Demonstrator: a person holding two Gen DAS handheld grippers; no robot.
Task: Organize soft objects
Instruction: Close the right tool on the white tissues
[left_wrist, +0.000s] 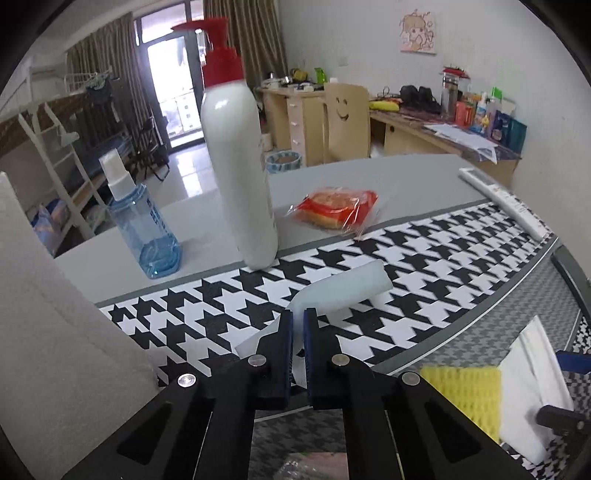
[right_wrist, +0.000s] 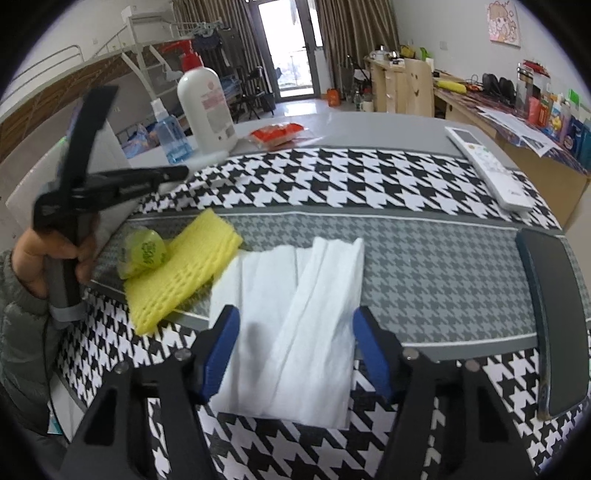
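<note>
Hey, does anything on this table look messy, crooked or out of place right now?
Mostly the white tissue: it lies rumpled, with folds running askew, between the open right gripper fingers. The yellow foam sheet sits crooked, with a green wrapped ball resting on its left edge. The bottles stand upright and nothing looks spilled.

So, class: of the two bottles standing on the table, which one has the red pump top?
The tall white bottle; the smaller blue spray bottle beside it is see-through with a white nozzle.
</note>
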